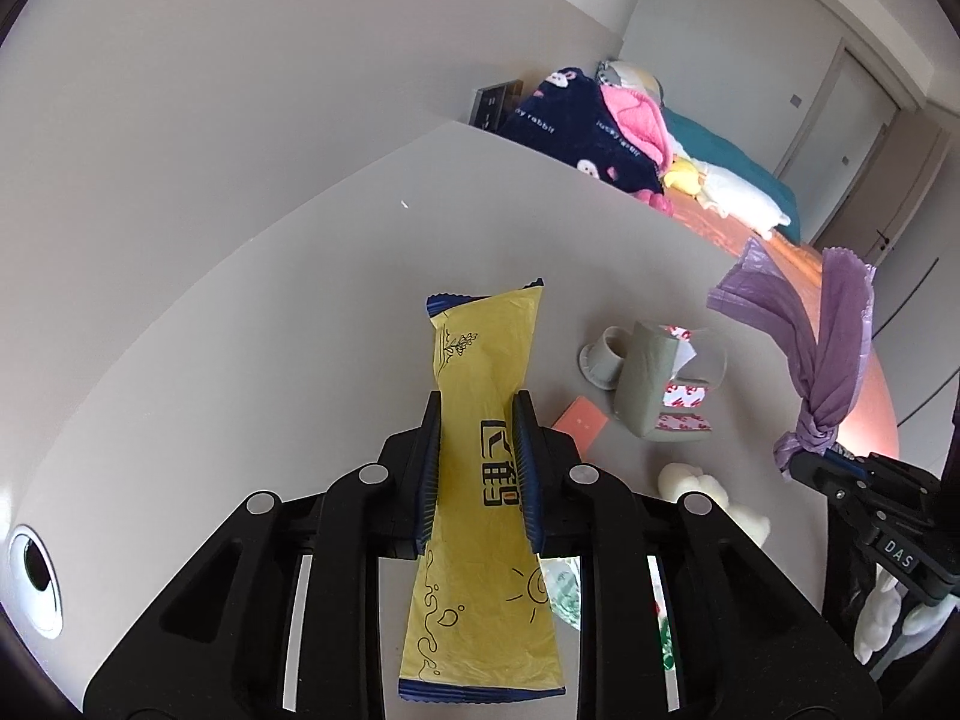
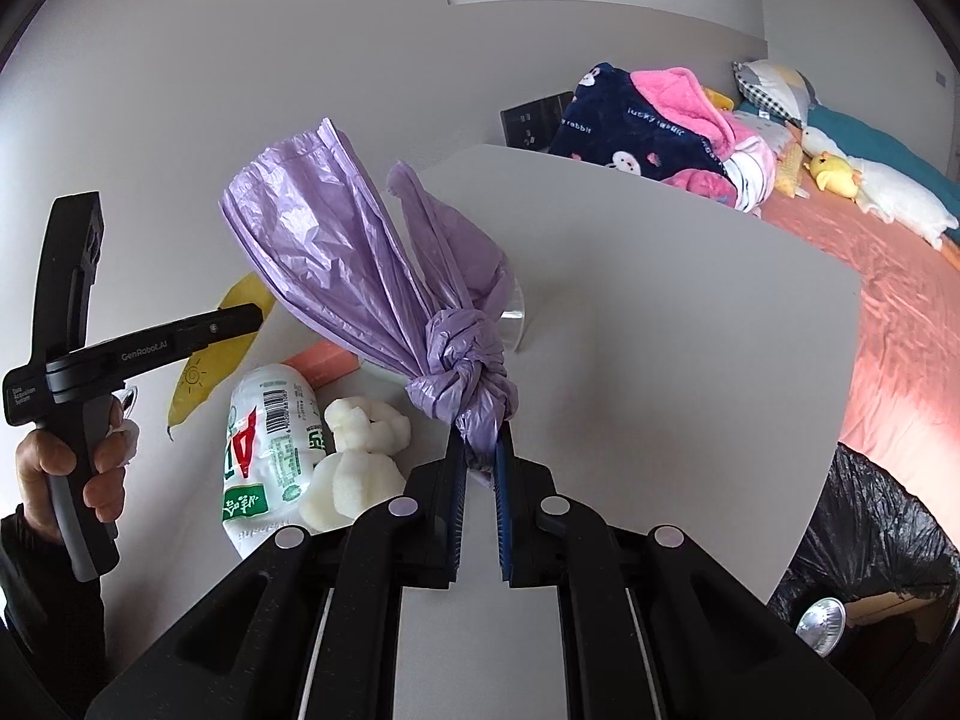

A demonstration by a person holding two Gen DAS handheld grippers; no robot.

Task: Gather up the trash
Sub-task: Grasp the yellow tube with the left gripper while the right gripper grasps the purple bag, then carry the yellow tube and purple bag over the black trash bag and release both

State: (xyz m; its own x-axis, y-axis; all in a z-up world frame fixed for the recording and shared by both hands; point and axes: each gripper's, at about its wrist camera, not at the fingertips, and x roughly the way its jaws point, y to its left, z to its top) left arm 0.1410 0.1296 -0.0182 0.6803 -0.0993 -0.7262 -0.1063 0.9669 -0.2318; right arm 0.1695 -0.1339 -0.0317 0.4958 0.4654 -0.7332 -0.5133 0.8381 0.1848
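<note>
Yellow wrapper (image 1: 480, 480), one, pinched in my left gripper (image 1: 477, 474); purple bag (image 2: 384, 276), one, knotted, clamped by my right gripper (image 2: 480, 483). On the grey table (image 2: 690, 360): one plastic bottle (image 2: 267, 450), two white foam lumps (image 2: 360, 456), one orange card (image 1: 581, 420), one grey carton (image 1: 651, 387). Bed (image 2: 900, 312) beyond, white walls.

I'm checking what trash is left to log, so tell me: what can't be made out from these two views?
- Plastic bottle: its lower end is hidden behind the right gripper body in the right wrist view.
- Purple bag: knotted shut, so any contents are unseen.
- Clear cup: mostly hidden behind the purple bag.
- Black bin bag: cut off by the fisheye edge; its inside is unseen.
- Yellow wrapper: whether it is empty cannot be told in the left gripper.
</note>
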